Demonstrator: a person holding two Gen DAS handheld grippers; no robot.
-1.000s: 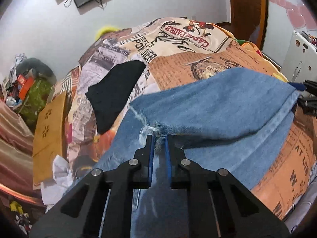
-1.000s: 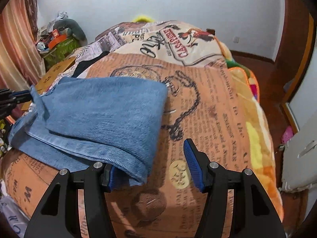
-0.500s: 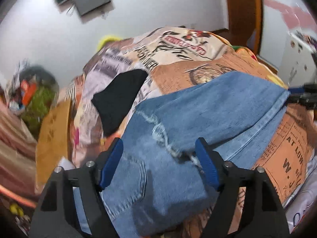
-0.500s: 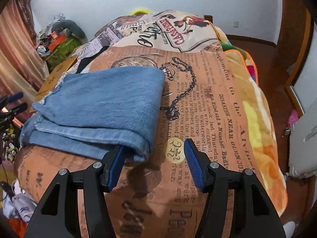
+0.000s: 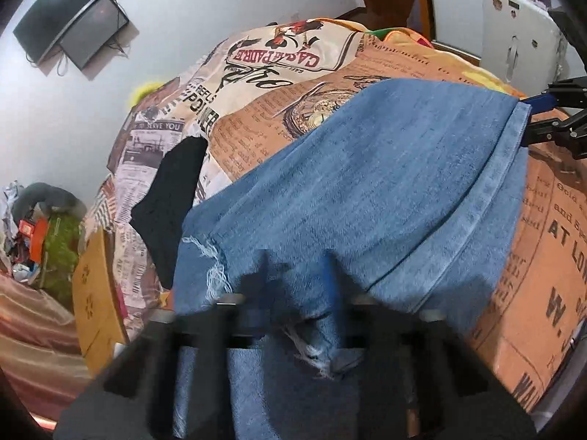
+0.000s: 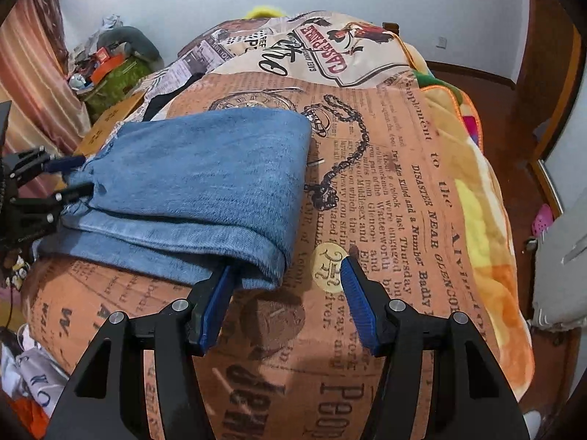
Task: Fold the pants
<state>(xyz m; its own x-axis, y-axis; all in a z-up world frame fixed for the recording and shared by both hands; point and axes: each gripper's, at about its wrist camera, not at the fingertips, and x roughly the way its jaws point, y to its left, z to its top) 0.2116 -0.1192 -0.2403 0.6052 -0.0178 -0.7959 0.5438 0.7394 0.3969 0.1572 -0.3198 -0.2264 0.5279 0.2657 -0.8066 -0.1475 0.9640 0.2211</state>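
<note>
— Denim jeans (image 6: 205,168) are lying folded once on the bed's printed blanket (image 6: 403,220). Status?
— I'm holding the right hand-held gripper (image 6: 286,293) wide open, empty, at the folded corner; the left hand-held gripper (image 5: 293,315) is too blurred to tell. I'm judging another fold is next.

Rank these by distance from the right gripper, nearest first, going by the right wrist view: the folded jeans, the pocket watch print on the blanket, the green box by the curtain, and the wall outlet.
1. folded jeans: corner lies between the right gripper fingers, on the left.
2. pocket watch print: just beyond the jeans, centre.
3. green box: far left, beside the bed.
4. wall outlet: back wall, upper right.
</note>
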